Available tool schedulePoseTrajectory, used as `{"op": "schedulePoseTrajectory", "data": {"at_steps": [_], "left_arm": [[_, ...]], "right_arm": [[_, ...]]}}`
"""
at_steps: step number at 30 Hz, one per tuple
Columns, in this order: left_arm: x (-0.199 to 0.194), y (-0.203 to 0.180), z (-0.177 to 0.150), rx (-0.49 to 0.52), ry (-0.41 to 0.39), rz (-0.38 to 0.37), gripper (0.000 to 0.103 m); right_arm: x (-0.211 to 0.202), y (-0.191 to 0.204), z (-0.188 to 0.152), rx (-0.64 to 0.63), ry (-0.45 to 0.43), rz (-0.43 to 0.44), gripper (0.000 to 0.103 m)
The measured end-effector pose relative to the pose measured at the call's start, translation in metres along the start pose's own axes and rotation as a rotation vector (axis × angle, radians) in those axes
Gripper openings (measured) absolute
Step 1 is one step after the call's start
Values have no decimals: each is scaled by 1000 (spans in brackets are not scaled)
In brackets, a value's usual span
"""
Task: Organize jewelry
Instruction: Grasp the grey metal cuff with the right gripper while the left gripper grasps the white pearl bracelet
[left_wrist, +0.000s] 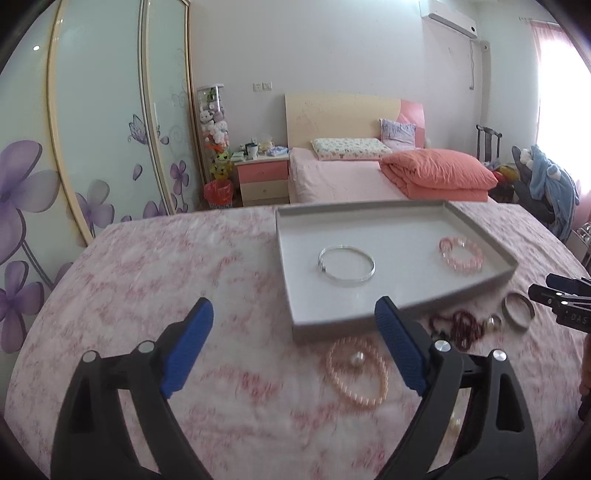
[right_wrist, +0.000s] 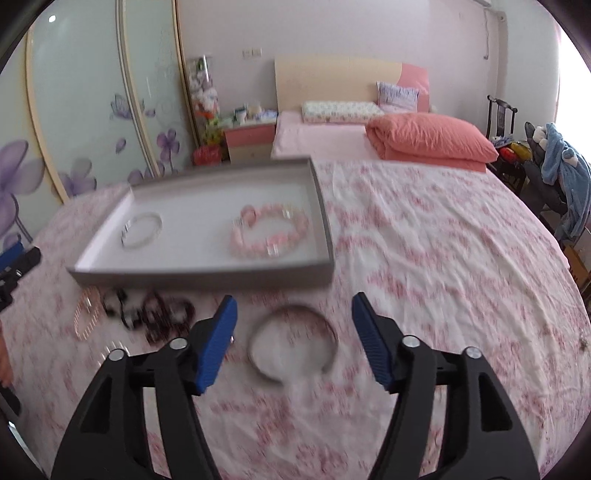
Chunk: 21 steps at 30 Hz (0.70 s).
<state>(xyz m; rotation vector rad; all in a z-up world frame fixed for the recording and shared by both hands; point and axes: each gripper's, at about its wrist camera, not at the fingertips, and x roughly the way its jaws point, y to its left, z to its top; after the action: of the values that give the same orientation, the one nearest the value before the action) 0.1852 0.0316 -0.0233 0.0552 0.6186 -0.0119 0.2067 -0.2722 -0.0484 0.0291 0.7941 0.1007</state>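
Jewelry: two pieces are laid inside the grey tray (left_wrist: 480, 284); the rest is spread on the pink floral bedspread (left_wrist: 166, 258) along the tray's near edge.
Tray contents: a silver bangle (left_wrist: 346, 265) is seen toward the tray's left half and a pink bead bracelet (left_wrist: 461, 254) toward its right half, well apart and both flat on the white floor.
Outside the tray: a pale pink pearl strand (left_wrist: 356, 373) is looped just in front of the tray, with a single white pearl (left_wrist: 359, 357) inside the loop; a dark red bead tangle (left_wrist: 461, 326) lies to its right, and a metal bangle (right_wrist: 293, 341) lies beyond that, flat on the cloth.
Left gripper (left_wrist: 293, 325): its blue-padded jaws are held wide apart over the bedspread and the tray's near left corner; nothing is gripped between them.
Right gripper (right_wrist: 293, 321): its jaws are spread wide, with the metal bangle seen between the fingertips on the cloth; the pads are not pressed on it. The picture is blurred here, so touch cannot be ruled out exactly.
Surroundings: a second bed with an orange folded quilt (left_wrist: 439, 173) is seen behind, and a wardrobe with purple flowers (left_wrist: 92, 129) at the left.
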Motion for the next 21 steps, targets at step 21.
{"op": "schedulePoseTrajectory", "data": {"at_steps": [21], "left_arm": [[-11,-19,-23,-1,61,-95,88]], "right_arm": [[37,5,-7,-13,114,-44,68]]}}
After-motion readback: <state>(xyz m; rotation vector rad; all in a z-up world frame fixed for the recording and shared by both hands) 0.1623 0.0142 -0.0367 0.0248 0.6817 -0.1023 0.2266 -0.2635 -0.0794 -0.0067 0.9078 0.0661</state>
